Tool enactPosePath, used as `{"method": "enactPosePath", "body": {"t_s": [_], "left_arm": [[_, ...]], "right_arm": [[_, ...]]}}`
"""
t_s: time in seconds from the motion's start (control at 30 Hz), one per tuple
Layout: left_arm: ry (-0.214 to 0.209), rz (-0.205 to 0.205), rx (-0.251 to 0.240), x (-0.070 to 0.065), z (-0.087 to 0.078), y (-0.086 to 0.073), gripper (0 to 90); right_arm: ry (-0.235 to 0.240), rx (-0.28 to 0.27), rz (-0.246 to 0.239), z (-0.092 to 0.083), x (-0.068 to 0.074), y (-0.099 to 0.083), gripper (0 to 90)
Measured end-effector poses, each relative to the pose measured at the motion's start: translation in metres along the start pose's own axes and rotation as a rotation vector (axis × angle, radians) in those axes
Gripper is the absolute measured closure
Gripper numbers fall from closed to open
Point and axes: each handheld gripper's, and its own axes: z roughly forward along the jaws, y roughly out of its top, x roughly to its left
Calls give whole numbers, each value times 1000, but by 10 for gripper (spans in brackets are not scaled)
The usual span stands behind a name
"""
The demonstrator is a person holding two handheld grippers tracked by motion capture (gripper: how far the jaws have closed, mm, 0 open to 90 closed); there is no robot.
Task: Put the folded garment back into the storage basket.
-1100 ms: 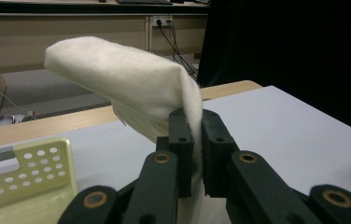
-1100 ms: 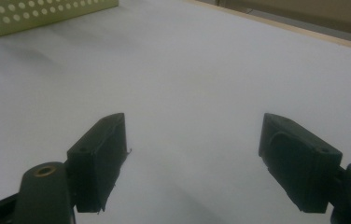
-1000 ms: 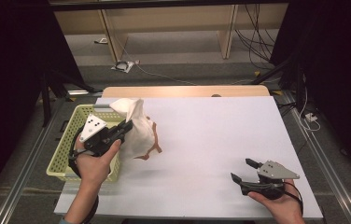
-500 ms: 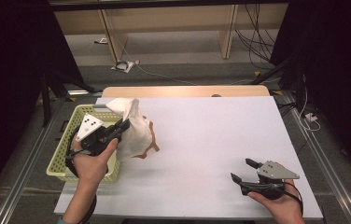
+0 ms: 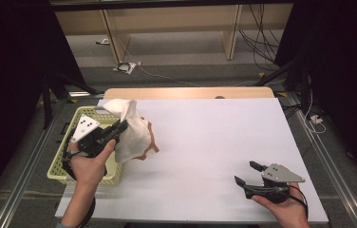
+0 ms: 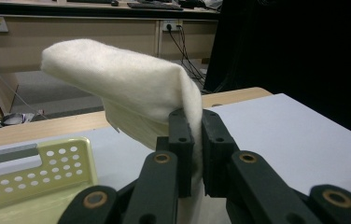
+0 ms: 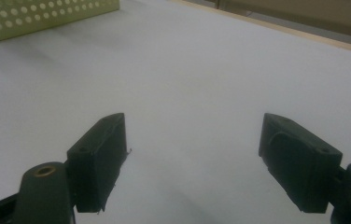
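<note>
Pinching a fold of white cloth (image 6: 131,88), the fingers (image 6: 181,140) of the left gripper (image 6: 197,154) are pressing together with only the fabric between them. In the high view this left gripper (image 5: 117,129) is holding the cloth (image 5: 131,130) lifted over the near left part of the white table (image 5: 214,137), just beside the pale yellow basket (image 5: 67,173), and an orange edge is showing under the cloth. Across the table, the right gripper (image 5: 248,175) is resting low near the front edge, well apart from the cloth, its fingers (image 7: 96,158) standing spread wide with nothing between them, only bare tabletop (image 7: 197,93) lying ahead.
</note>
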Motion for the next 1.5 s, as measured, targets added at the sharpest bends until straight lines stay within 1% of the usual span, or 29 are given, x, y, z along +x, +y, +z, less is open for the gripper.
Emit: {"method": "enactPosePath", "body": {"t_s": [0.13,0.23,0.67,0.73,0.87,0.97,1.5], "left_arm": [[10,2,1,3,-1,0,838],[14,0,2,4,-1,-1,839],[28,-7,-7,10,-4,1,838],[29,-8,-9,11,-4,1,838],[35,-10,-11,13,-5,1,838],[40,-11,-11,15,-6,1,838],[61,-22,-25,23,-11,4,839]], "right_arm": [[0,-7,-2,0,0,0,241],[-1,3,-4,0,0,0,241],[-2,1,-4,0,0,0,241],[-2,11,-5,0,0,0,241],[-4,13,-2,0,0,0,241],[-1,4,0,1,0,0,241],[-3,4,1,1,-1,-1,240]]}}
